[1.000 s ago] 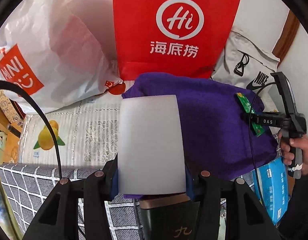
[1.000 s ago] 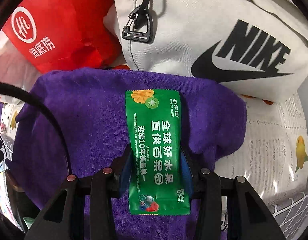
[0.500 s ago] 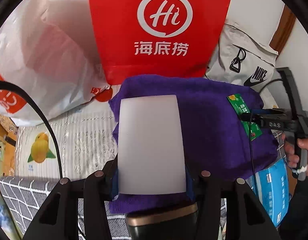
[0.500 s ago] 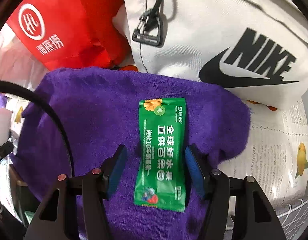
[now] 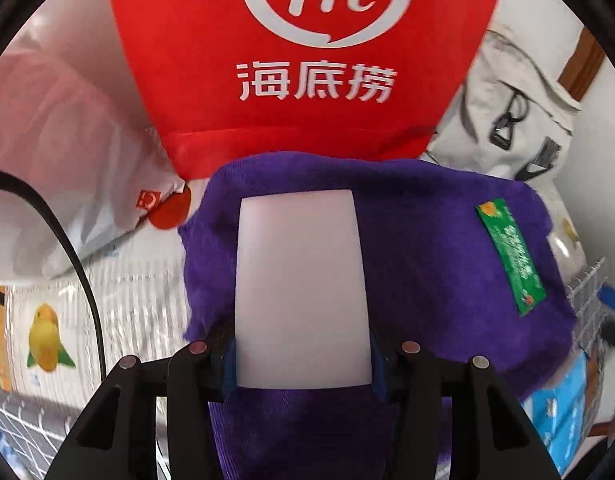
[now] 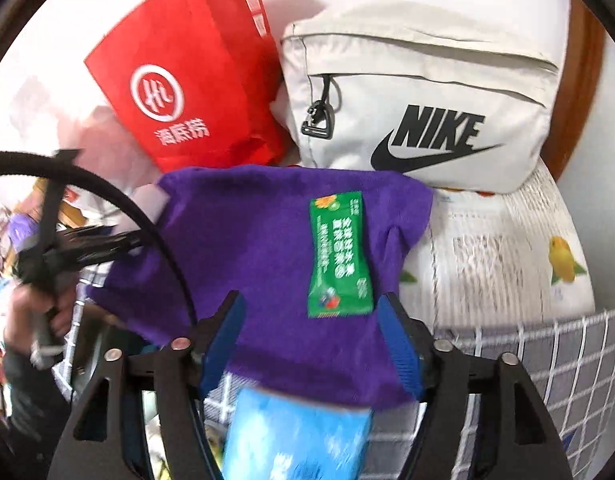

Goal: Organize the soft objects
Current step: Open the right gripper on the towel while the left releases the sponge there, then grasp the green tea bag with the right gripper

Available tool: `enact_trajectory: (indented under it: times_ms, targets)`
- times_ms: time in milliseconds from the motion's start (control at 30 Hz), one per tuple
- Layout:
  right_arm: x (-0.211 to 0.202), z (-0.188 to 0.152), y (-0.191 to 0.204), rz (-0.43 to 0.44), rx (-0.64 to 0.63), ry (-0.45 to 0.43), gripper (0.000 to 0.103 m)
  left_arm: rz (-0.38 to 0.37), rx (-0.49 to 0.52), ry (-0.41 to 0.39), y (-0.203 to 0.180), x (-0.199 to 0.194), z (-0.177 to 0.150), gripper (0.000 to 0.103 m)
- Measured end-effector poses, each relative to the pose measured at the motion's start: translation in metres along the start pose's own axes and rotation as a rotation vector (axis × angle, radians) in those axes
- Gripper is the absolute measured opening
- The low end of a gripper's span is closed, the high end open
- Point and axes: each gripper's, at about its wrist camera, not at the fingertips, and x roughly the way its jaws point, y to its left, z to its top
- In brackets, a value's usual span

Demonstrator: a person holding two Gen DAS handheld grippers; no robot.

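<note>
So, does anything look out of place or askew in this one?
Yes. A green snack sachet lies loose and slightly tilted on top of the purple towel, which is draped over other things rather than lying flat. The right gripper has its jaws open around it. The left gripper is clamped on a white pack.

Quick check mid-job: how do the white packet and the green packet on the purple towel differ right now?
The white packet is plain and unprinted; the green packet carries white print and fruit graphics. The white packet is clamped between the jaws of the left hand-held gripper; the green packet lies free, with the right hand-held gripper open around its near end. The white one sits toward the towel's left side, the green toward its right. Both rest over the purple towel.
</note>
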Motion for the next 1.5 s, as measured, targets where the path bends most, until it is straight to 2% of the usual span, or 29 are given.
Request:
enact_trajectory:
  times_ms: [133, 233, 500, 533, 633, 767, 933, 1000, 1133, 1267, 1367, 1500]
  targets:
    - [-0.004, -0.017, 0.010, 0.033, -0.004, -0.019, 0.073, -0.005, 0.004, 0.041, -0.001, 0.017, 0.010, 0.048]
    - [-0.004, -0.025, 0.020, 0.020, -0.023, -0.022, 0.073, 0.016, 0.018, 0.058, -0.004, 0.027, 0.013, 0.048]
    - [-0.015, -0.049, 0.012, 0.045, 0.037, -0.026, 0.073, 0.040, 0.047, 0.097, -0.011, 0.038, 0.021, 0.049]
    - [-0.016, -0.050, 0.011, 0.039, 0.038, -0.031, 0.073, 0.045, 0.053, 0.103, -0.013, 0.039, 0.022, 0.049]
    - [-0.023, -0.052, 0.009, 0.033, 0.043, -0.048, 0.073, 0.025, 0.073, 0.129, -0.019, 0.042, 0.026, 0.062]
    - [-0.029, -0.057, 0.007, 0.053, 0.065, -0.055, 0.073, 0.037, 0.063, 0.131, -0.023, 0.037, 0.024, 0.063]
    - [-0.032, -0.069, 0.009, 0.070, 0.074, -0.048, 0.073, 0.064, 0.099, 0.010, -0.034, -0.007, 0.004, 0.065]
    - [-0.035, -0.072, 0.011, 0.069, 0.074, -0.050, 0.073, 0.036, 0.128, 0.021, -0.039, -0.022, -0.007, 0.065]
    - [-0.041, -0.077, 0.016, 0.042, 0.063, -0.059, 0.073, 0.031, 0.123, 0.035, -0.033, -0.047, -0.031, 0.065]
    - [-0.054, -0.088, 0.025, 0.049, 0.052, -0.083, 0.073, -0.041, 0.057, 0.019, -0.016, -0.077, -0.052, 0.066]
    - [-0.065, -0.099, 0.033, 0.057, 0.042, -0.093, 0.073, -0.085, 0.008, 0.030, 0.000, -0.101, -0.079, 0.066]
    - [-0.079, -0.117, 0.043, 0.061, 0.027, -0.109, 0.073, -0.140, -0.061, 0.051, 0.015, -0.114, -0.120, 0.066]
